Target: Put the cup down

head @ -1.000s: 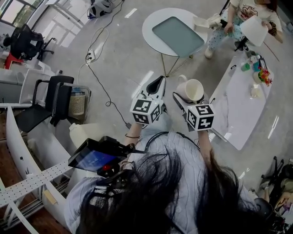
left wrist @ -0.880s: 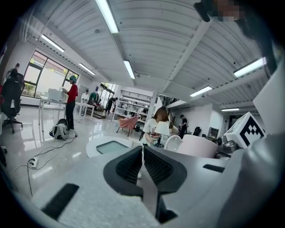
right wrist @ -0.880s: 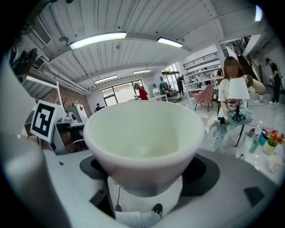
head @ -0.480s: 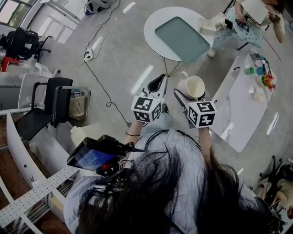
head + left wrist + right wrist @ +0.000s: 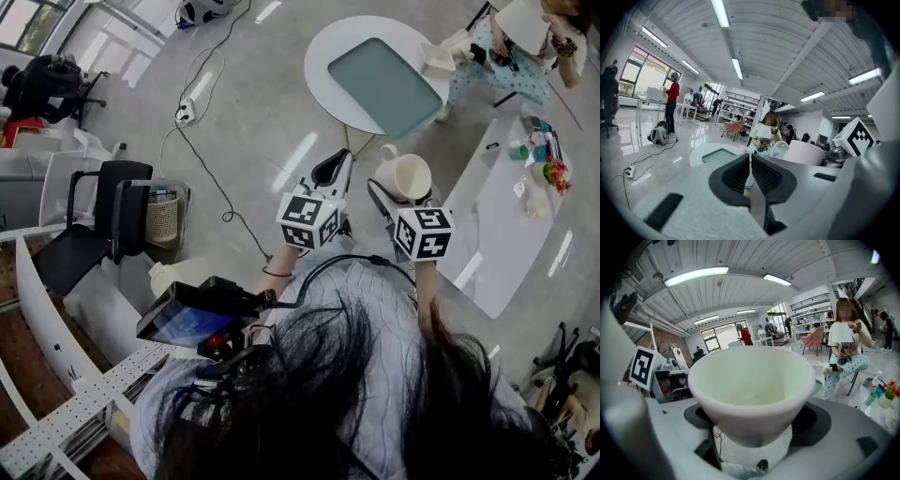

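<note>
**A:** Right claw (image 5: 394, 199) is clamped around the cream cup's (image 5: 405, 178) lower body. It is up in the air, just short of the round table (image 5: 323, 37).

**B:** A low grip, probably so the cup lands base first. The left claw (image 5: 750, 171) is pinched together on nothing, parked just beside it, also short of the table.

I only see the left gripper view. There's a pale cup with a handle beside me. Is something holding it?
Observer: Yes, the right gripper view shows the right gripper clamped on the cream handled cup.
Operator: Anything inside?
Observer: That view looks into it: it seems empty.
Operator: Is a table under it?
Observer: No. In the head view it hangs over grey floor, between the round white table and the long white table.
</note>
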### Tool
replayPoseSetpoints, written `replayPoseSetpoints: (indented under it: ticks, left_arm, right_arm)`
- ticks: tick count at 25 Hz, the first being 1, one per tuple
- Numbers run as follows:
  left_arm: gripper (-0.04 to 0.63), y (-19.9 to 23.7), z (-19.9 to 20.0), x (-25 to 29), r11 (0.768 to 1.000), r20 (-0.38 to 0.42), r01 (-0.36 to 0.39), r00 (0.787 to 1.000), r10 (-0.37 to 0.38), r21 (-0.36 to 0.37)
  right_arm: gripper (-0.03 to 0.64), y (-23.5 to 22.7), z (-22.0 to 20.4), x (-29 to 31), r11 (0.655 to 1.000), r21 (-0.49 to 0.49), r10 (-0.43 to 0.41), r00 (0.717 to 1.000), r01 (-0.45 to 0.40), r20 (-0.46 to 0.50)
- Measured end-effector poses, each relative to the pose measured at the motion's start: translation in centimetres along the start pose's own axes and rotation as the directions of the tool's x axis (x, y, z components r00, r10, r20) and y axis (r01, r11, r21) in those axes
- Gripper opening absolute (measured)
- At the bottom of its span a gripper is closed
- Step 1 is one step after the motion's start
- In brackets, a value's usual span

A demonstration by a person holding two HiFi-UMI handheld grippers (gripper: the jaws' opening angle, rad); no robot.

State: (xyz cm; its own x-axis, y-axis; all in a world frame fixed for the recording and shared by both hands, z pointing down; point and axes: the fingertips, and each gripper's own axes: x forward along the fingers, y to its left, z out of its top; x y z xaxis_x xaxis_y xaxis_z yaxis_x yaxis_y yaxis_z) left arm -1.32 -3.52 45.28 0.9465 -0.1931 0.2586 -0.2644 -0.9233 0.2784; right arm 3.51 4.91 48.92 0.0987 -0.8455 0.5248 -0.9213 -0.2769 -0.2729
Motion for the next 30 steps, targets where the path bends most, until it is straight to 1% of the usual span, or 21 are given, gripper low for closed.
replayPoseSetpoints:
  ticks: [6,11,17,22,30]
  left_arm:
    - [0.020,0.2,-0.2,0.5,1.000,-0.005,0.000,1.000,0.000,-0.004]
    - [0.020,0.5,0.0,0.4,1.000,0.000,-0.012,1.000,0.012,-0.021]
    - [0.020,2.3,-1.5,1.0,0.996,-0.023,-0.072,0.997,0.071,-0.055]
    - [0.020,3.9,-1.0,3.2,0.990,-0.021,-0.118,0.993,0.117,-0.073]
    - [0.020,7.0,0.2,7.4,0.975,-0.023,-0.194,0.981,0.192,-0.109]
  right_arm:
    - [0.440,-0.9,0.3,0.2,1.000,-0.001,-0.012,1.000,0.012,-0.003]
    - [0.440,-1.2,1.7,0.2,1.000,-0.022,-0.009,1.000,0.009,0.017]
    - [0.440,-1.8,3.1,2.4,0.997,-0.067,0.030,1.000,-0.029,0.008]
    - [0.440,-3.3,4.6,5.3,0.991,-0.115,0.070,0.997,-0.072,-0.021]
    - [0.440,-5.5,6.9,10.2,0.980,-0.142,0.132,0.988,-0.143,-0.079]
